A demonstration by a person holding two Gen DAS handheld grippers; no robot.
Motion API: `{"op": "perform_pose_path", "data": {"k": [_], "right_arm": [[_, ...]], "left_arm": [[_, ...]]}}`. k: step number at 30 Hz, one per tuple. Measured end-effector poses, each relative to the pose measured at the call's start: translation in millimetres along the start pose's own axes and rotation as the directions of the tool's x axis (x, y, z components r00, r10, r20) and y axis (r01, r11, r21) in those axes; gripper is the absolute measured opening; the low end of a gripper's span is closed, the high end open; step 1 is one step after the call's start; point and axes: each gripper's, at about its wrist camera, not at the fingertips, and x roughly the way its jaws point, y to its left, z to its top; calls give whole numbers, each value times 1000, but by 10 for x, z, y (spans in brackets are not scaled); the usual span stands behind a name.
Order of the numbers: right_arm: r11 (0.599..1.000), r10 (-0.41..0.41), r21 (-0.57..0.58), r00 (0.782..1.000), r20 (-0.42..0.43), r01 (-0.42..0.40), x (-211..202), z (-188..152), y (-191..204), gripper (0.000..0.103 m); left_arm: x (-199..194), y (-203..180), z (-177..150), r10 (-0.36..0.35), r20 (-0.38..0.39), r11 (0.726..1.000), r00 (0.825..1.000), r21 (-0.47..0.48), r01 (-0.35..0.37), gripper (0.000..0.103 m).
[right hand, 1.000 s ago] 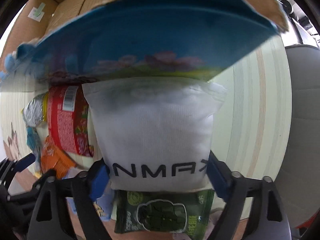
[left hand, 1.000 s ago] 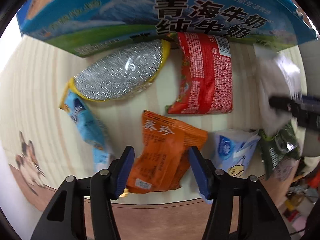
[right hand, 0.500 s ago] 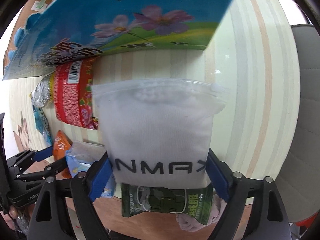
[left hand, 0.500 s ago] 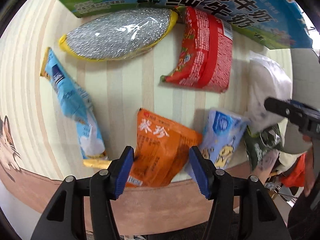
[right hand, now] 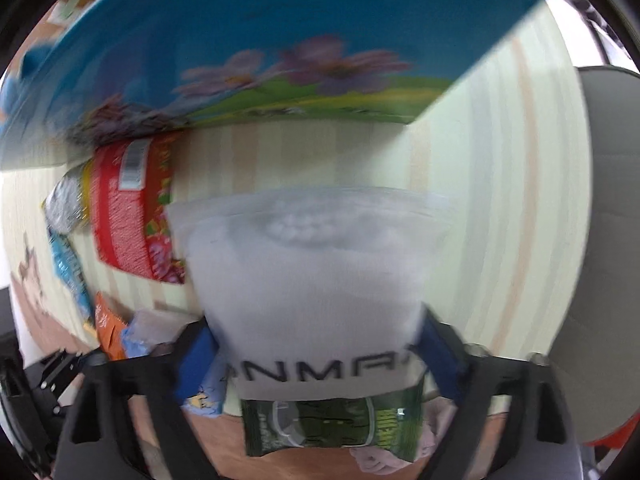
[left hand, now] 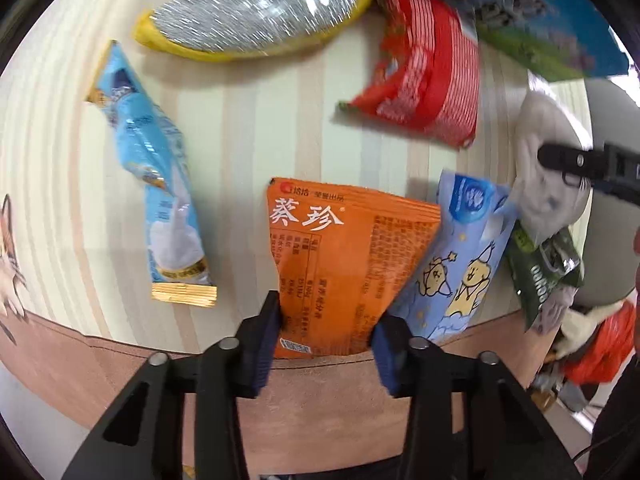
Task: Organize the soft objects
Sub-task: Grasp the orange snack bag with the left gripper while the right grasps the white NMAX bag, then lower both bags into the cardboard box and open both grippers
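My left gripper (left hand: 326,330) is shut on the near end of an orange snack packet (left hand: 348,256) at the table's front edge. My right gripper (right hand: 316,352) is shut on a white pouch (right hand: 308,276) with black letters and holds it above the table; the pouch also shows in the left wrist view (left hand: 544,160). A green packet (right hand: 332,424) lies under the pouch. A light blue cartoon packet (left hand: 460,264) lies right of the orange one. A red packet (left hand: 428,76), a silver and yellow packet (left hand: 252,16) and a long blue sachet (left hand: 156,184) lie further back.
A blue and green milk carton box (right hand: 260,48) stands at the back of the striped table (left hand: 248,128), just behind the packets. The table's brown front edge (left hand: 320,392) runs under my left gripper. A grey chair (right hand: 596,240) is to the right.
My left gripper has closed onto the orange packet and pulled back toward the table's front edge. My right gripper has moved with the white pouch, and the box fills more of its view.
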Motion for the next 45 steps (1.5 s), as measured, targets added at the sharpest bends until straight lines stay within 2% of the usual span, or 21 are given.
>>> {"op": "perform_pose_path", "data": {"k": [4, 9, 12, 15, 18, 20, 23, 26, 29, 30, 33, 38, 41, 45], "right_arm": [[1000, 18, -2, 1000, 20, -18, -132, -99, -96, 71], [997, 75, -14, 995, 66, -75, -416, -362, 32, 69], [992, 121, -58, 986, 113, -115, -758, -533, 53, 69], [982, 179, -88, 972, 150, -167, -1134, -640, 102, 69], [974, 217, -105, 956, 197, -199, -1601, -682, 99, 69], [972, 229, -111, 947, 225, -209, -1842, -613, 148, 69], [975, 218, -105, 941, 259, -197, -2053, -389, 254, 69], [983, 181, -77, 944, 276, -166, -2090, 7, 360, 69], [991, 130, -48, 955, 268, -121, -1984, 494, 426, 69], [993, 116, -41, 960, 256, -109, -1947, 670, 474, 69], [996, 91, -23, 972, 215, -88, -1707, 1168, 527, 69], [997, 69, 7, 981, 180, -72, -1381, 1721, 549, 69], [998, 56, 19, 986, 159, -60, -1213, 2002, 522, 70], [1000, 13, 23, 989, 146, -16, -1093, 2240, 528, 70]], "left_arm": [[-60, 121, -262, 20, 52, 999, 998, -39, -18, 35], [-456, 264, -633, 25, 157, 994, 987, -113, -8, 34], [-805, 370, -889, 11, 245, 989, 969, -142, 25, 34], [-1338, 345, -1036, -6, 342, 988, 940, -140, 58, 34], [-1717, 249, -915, -33, 390, 992, 920, -99, 77, 34], [-1931, 179, -752, -69, 389, 992, 918, -69, 104, 34], [-1970, 84, -286, -91, 376, 994, 922, -25, 108, 34], [-2067, 24, 182, -97, 335, 995, 937, 9, 99, 34], [-1948, -56, 739, -124, 262, 992, 957, 14, 125, 34], [-1854, -250, 964, -121, 242, 992, 963, 14, 122, 34], [-1829, -379, 1359, -102, 187, 995, 977, 14, 101, 34], [-1530, -514, 1964, -108, 94, 994, 990, 29, 106, 34], [-1374, -599, 2224, -108, 54, 994, 993, 30, 107, 34], [-1272, -667, 2378, -83, 28, 996, 996, 37, 82, 34]]}}
